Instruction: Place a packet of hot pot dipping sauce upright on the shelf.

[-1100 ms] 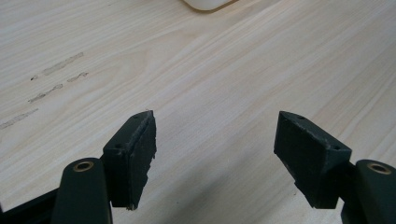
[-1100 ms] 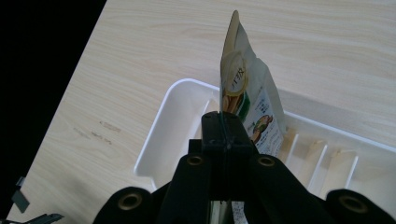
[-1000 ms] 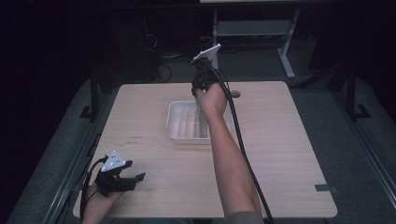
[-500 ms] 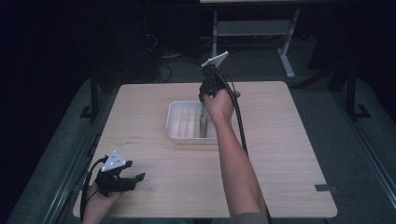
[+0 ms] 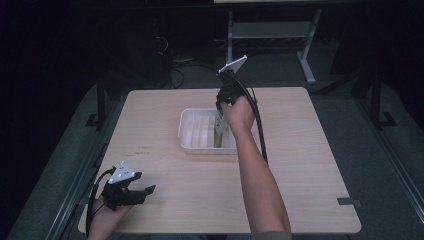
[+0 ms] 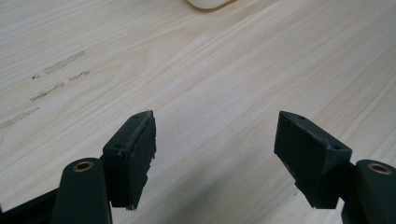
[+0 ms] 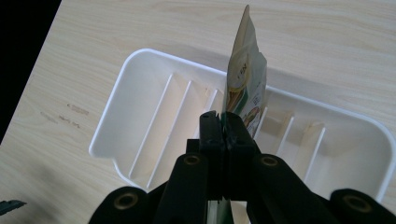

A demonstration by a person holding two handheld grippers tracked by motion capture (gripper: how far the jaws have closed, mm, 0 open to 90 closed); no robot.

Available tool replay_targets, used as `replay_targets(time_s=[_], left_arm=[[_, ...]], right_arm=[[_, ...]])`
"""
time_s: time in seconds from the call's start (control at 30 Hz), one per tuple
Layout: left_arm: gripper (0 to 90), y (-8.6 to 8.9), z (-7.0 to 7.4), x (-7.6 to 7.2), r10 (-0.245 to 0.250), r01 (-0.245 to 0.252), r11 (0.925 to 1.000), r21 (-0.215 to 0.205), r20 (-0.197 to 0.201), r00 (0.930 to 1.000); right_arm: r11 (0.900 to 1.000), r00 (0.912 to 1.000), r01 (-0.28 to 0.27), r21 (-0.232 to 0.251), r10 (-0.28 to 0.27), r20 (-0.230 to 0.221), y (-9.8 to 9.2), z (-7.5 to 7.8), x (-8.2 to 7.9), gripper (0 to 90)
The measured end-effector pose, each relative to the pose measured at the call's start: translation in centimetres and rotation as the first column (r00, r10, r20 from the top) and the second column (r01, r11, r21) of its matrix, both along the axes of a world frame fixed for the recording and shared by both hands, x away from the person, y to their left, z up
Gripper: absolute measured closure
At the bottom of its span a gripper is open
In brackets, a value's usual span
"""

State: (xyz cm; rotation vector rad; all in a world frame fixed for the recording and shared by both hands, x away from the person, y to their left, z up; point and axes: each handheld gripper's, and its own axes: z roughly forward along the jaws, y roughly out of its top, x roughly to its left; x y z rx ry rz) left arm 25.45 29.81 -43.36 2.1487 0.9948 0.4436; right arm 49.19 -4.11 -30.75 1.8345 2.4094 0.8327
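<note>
One right gripper (image 7: 225, 122) pinches one packet (image 7: 246, 77) over one ribbed tray (image 7: 140, 100); left gripper (image 6: 215, 154) gapes empty.

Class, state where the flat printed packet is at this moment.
The flat printed packet is pinched upright in the right gripper, over the slots of the white ribbed plastic tray near the middle of the wooden table.

I count one white tray (image 5: 192, 131), one packet (image 7: 245, 79), one desk (image 5: 310, 150), and my two grippers.
</note>
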Motion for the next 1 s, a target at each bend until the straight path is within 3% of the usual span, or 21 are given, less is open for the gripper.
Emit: replay_targets(time_s=[0.7, 1.0], left_arm=[[28.8, 0.0, -0.1, 0.0, 0.005, -0.005, 1.0000, 0.002, -0.002, 1.0000], [28.8, 0.0, -0.1, 0.0, 0.005, -0.005, 1.0000, 0.003, -0.001, 1.0000]], right_arm=[[0.999, 0.9993, -0.037, -0.017, 0.037, 0.009, -1.3, -0.1, -0.9, 81.3], [0.999, 0.9991, -0.038, -0.003, 0.038, 0.020, -2.2, 0.5, -1.4, 79.3]])
